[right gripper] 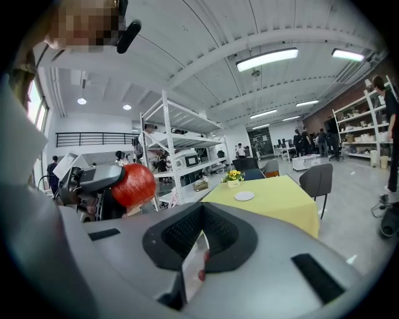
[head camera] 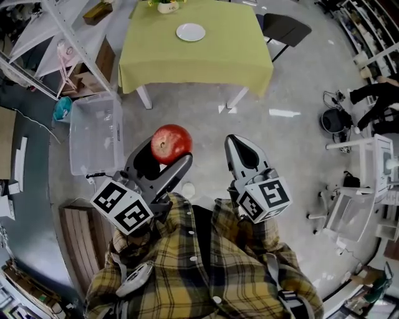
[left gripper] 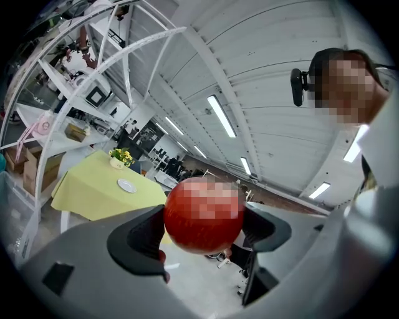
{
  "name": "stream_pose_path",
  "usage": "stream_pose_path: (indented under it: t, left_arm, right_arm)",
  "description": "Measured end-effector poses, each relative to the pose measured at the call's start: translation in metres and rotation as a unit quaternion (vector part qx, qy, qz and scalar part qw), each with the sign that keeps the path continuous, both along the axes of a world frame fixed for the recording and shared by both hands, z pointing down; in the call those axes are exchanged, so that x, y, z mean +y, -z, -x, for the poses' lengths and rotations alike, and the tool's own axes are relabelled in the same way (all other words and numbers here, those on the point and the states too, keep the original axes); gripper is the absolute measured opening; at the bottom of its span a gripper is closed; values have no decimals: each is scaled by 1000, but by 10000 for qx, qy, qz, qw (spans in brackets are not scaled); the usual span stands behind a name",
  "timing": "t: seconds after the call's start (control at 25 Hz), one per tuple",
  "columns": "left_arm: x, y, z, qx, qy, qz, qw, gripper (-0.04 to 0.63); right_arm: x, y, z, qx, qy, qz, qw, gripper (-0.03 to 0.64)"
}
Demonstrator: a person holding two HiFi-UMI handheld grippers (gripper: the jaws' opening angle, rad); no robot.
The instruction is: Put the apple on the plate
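The task is partly done: the round red apple (head camera: 171, 142) is off any support and gripped, but it has not reached the small white round plate (head camera: 191, 32).

The left hand-held gripper (head camera: 166, 157) has its two dark padded jaws closed against the apple's sides, with the fruit sitting near the jaw tips and held up in the air close to the person's body, above the grey floor. The right hand-held gripper (head camera: 240, 149) is beside it, its jaws pressed together with nothing between them.

The plate lies on the surface covered with a yellow-green cloth (head camera: 206, 62), well apart from the apple and ahead of the person. The plate looks bare, and a small pot of yellow flowers (head camera: 167, 6) stands just behind it near the far edge. A clear plastic storage bin (head camera: 93, 134) sits on the floor to the left of the path, and a dark chair (head camera: 283, 28) stands at the surface's right corner.

What is left, as I judge it, is the carry across the open floor, lowering the apple onto the plate, and opening the jaws.
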State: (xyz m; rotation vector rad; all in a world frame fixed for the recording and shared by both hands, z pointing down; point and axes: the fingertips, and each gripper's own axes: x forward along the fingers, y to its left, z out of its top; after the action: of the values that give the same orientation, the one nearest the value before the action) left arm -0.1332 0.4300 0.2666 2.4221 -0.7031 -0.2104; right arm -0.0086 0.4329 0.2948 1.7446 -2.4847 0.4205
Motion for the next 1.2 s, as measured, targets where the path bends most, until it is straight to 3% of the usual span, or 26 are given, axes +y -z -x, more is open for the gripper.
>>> stream_pose_path:
  t: [0.76,1.2]
  left_arm:
    - [-185,-4,43,50,-487,67,9988,394]
    - [-250,-23,45,-170,-737,249,9968,394]
  right_arm:
    - [-166,-5,43,196,-545,188,9981,-3]
    - [-211,-28,42,-2,-915,594,9940,-3]
